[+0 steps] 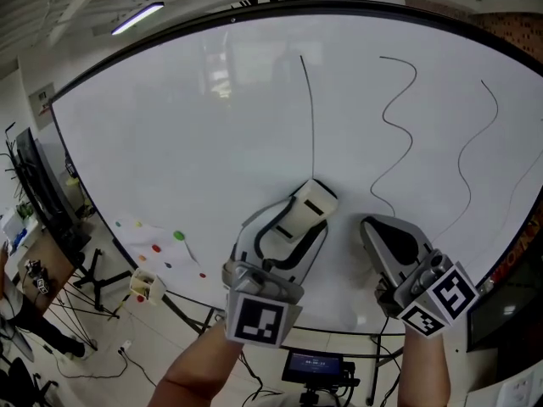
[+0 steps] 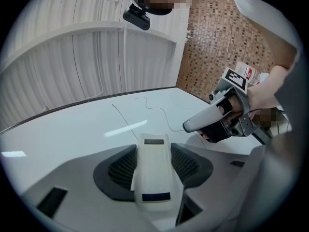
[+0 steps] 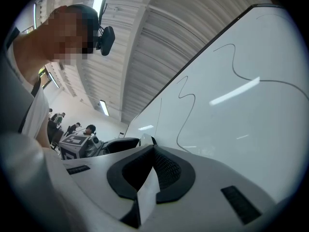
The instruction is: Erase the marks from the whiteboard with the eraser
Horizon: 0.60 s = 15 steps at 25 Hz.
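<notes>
- Head view. My left gripper (image 1: 305,214) has its fingers closed on the eraser (image 1: 312,200), which lies lengthwise between them. Its far end is at the whiteboard (image 1: 195,142); I cannot tell whether it touches. A straight mark (image 1: 312,125) rises from just above these fingertips. Two wavy marks (image 1: 397,125) lie to their right, above my right gripper (image 1: 377,231).
- Left gripper view. The fingers (image 2: 118,170) stand wide, both pads pressed on the eraser's flanks. Thin marks cross the board ahead of the tips. The right gripper hangs to the right of them, near the board.
- Right gripper view. The fingers (image 3: 169,170) meet with nothing between them. A wavy mark runs up the board just ahead of them.
- Step in hand, as I judge it: starting the first wipe, with all marks still intact. I would lay a broad face of the eraser flat on the board, not an edge. I would keep the grip firm so it cannot twist, follow the straight mark in one even pass, and hold the empty fingers clear.
</notes>
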Motion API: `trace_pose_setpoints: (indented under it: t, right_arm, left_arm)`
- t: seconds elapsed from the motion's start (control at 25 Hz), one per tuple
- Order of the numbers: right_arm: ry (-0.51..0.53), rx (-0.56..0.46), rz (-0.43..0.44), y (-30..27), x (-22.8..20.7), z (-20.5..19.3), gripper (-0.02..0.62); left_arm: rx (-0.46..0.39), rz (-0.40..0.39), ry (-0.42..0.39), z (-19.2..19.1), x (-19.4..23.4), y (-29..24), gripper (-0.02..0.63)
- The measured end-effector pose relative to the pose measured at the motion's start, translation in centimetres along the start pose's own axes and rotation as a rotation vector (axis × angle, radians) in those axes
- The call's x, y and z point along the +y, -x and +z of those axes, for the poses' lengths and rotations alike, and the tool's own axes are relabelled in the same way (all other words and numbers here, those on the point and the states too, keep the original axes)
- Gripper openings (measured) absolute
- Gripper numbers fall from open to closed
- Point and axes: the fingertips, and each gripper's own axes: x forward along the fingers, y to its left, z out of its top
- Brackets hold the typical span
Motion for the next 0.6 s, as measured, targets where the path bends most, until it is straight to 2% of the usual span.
trace_pose_setpoints:
  t: [0.28, 0.6]
  right_arm:
    - [-0.004, 0.016, 0.012, 0.2, 0.0, -0.3, 0.008]
    - [0.007, 0.007, 0.012, -0.3, 0.0, 0.3, 0.008]
  left_arm:
    - [0.04, -0.023, 0.04, -2.0, -2.1, 0.8, 0.238]
    - [0.035, -0.019, 0.043, -2.2, -2.0, 0.9, 0.238]
